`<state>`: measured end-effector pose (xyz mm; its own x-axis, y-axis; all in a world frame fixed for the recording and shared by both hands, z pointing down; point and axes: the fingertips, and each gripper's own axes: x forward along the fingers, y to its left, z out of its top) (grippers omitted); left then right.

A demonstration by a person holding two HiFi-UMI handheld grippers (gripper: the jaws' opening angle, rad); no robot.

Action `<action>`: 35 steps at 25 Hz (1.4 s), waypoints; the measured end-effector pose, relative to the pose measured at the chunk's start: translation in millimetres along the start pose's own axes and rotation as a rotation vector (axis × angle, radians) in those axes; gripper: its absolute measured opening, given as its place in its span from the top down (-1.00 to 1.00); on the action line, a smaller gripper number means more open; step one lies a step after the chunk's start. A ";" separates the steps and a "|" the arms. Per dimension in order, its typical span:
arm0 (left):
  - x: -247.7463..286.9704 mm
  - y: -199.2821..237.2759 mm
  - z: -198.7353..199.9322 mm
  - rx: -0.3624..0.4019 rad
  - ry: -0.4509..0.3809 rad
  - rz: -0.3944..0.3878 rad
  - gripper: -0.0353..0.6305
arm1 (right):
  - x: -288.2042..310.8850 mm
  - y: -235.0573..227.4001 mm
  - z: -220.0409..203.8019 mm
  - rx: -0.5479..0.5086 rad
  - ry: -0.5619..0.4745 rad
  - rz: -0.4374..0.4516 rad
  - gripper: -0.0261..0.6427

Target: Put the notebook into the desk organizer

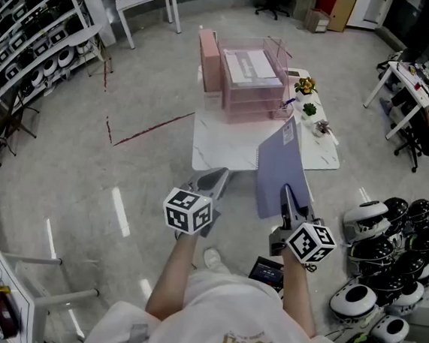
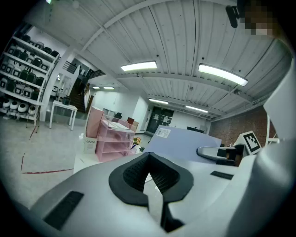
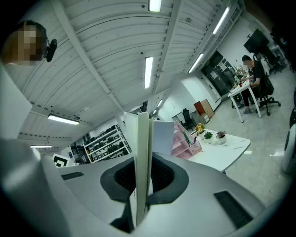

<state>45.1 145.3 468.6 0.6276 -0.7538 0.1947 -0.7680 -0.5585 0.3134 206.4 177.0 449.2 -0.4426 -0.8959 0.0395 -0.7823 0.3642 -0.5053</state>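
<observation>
The pink desk organizer point(image 1: 246, 76) stands at the far end of a white table point(image 1: 224, 149); papers lie on its top tray. My right gripper point(image 1: 288, 194) is shut on the lower edge of a blue-grey notebook point(image 1: 279, 166), held upright over the table's near right part. In the right gripper view the notebook point(image 3: 142, 134) stands edge-on between the jaws of that gripper point(image 3: 143, 159), with the organizer point(image 3: 187, 141) beyond it. My left gripper point(image 1: 215, 181) hovers at the table's near edge, left of the notebook, shut and empty. Its view shows the left gripper point(image 2: 149, 159), the organizer point(image 2: 111, 136) and the notebook point(image 2: 185, 141).
Small potted plants point(image 1: 308, 97) sit on the table right of the organizer. Several white and black robot heads point(image 1: 376, 296) lie on the floor at the right. Shelving point(image 1: 24, 35) lines the left wall. A person point(image 3: 253, 74) sits at a desk far right.
</observation>
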 end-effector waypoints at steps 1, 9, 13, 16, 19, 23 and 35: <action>-4.1 -3.9 -1.6 0.002 0.000 0.006 0.85 | -6.1 0.2 0.0 -0.002 0.001 0.000 0.80; -27.2 -29.9 -4.8 0.017 -0.001 0.043 0.85 | -39.2 3.7 4.5 -0.014 0.001 0.020 0.80; -34.7 -39.8 -7.5 0.029 -0.001 0.059 0.85 | -53.9 6.1 11.1 -0.003 -0.036 0.035 0.80; -36.6 -47.6 -7.1 0.032 -0.003 0.060 0.85 | -63.3 4.2 17.9 -0.042 -0.054 0.036 0.80; -40.4 -53.3 -3.3 0.031 -0.015 0.065 0.85 | -70.1 0.3 24.5 -0.078 -0.063 0.033 0.80; -47.5 -58.9 0.6 0.043 -0.025 0.085 0.85 | -78.1 -4.6 35.3 -0.095 -0.086 0.036 0.80; 4.1 32.4 43.2 0.065 -0.047 0.083 0.85 | 7.9 -4.6 72.9 -0.135 -0.155 0.032 0.80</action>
<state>17.2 109.1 439.3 0.5558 -0.8131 0.1733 -0.8248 -0.5133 0.2369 238.5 149.6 389.0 -0.4033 -0.9080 -0.1131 -0.8253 0.4144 -0.3837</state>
